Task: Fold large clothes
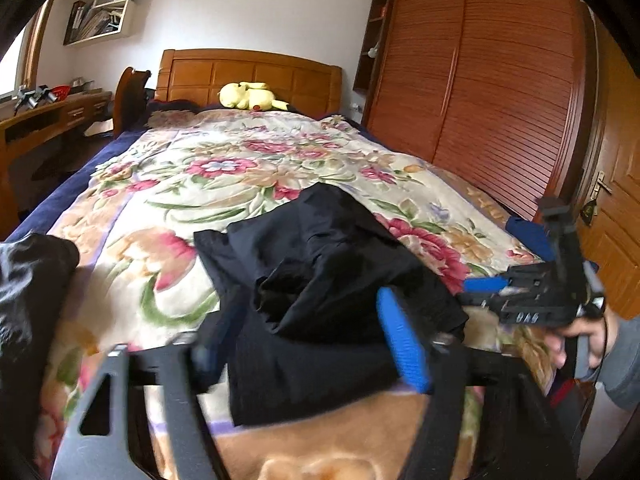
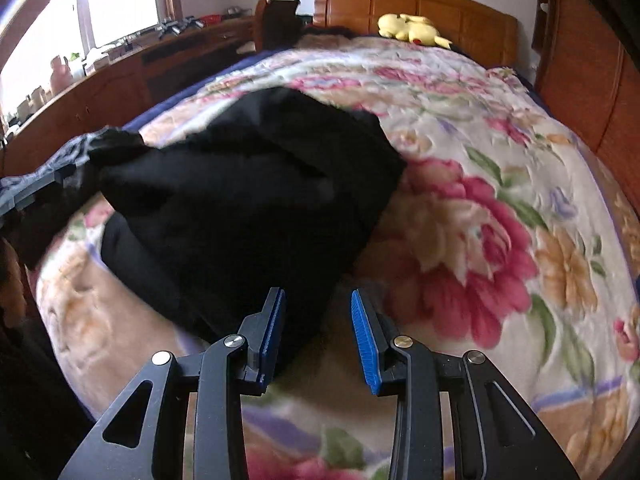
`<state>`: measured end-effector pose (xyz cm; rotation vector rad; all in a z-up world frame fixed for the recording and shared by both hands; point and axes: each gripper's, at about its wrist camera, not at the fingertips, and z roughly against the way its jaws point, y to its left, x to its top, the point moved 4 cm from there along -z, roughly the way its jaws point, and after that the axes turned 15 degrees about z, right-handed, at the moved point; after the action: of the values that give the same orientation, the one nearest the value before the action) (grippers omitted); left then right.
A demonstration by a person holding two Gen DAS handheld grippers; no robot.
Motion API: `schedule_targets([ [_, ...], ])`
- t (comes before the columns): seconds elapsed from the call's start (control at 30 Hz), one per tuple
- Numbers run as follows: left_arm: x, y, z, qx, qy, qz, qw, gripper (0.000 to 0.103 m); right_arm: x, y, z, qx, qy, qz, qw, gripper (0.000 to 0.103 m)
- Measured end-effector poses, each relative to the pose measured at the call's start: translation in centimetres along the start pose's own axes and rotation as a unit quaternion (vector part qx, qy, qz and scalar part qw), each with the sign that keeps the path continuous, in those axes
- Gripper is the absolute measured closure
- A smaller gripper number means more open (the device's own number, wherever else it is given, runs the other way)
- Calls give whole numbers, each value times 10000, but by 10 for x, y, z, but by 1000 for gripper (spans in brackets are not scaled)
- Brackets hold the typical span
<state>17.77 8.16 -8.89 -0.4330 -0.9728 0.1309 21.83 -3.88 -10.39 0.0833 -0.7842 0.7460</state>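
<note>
Grippers (image 1: 304,344) (image 2: 318,332) gape over black garment (image 2: 248,192) on floral blanket (image 2: 500,200), wooden wardrobe (image 1: 480,72) beside.

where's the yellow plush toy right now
In both wrist views the yellow plush toy lies at the far end of the bed, against the wooden headboard, beyond the floral blanket.

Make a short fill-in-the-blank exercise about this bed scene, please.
1. The garment on the blanket is ____ in colour.
2. The plush toy by the headboard is ____.
3. The blanket has a ____ pattern.
4. The pads of the right hand-held gripper are ____.

Missing words: black; yellow; floral; blue
</note>
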Motion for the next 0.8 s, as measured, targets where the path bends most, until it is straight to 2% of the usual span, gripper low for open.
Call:
schedule_targets([
  [0.03,0,-1,-1,12,0,15,10000,51,-4,1,-1,-66,30,36,10000,67],
  [0.1,2,0,-5,65,0,61,10000,56,-13,2,-5,-223,72,119,9997,67],
  [0.33,1,2,-28,221,215,161,9994,57,-39,-1,-16,-84,135,-183,9997,67],
  [0.37,1,1,-30,196,235,147,9994,60,-39,0,-12,-60,111,-198,9997,67],
  [0.43,0,-5,-30,138,251,88,9996,78,-38,2,-4,-45,36,-187,9998,67],
  [0.47,0,-6,-30,164,241,44,9996,81,-37,1,-1,-27,-14,-170,9999,67],
  [0.53,-2,-11,-30,207,252,-106,9994,95,-33,3,8,27,-142,-130,9998,66],
  [0.8,6,-7,2,241,-206,-115,9994,99,-15,28,25,268,-477,86,9985,65],
])
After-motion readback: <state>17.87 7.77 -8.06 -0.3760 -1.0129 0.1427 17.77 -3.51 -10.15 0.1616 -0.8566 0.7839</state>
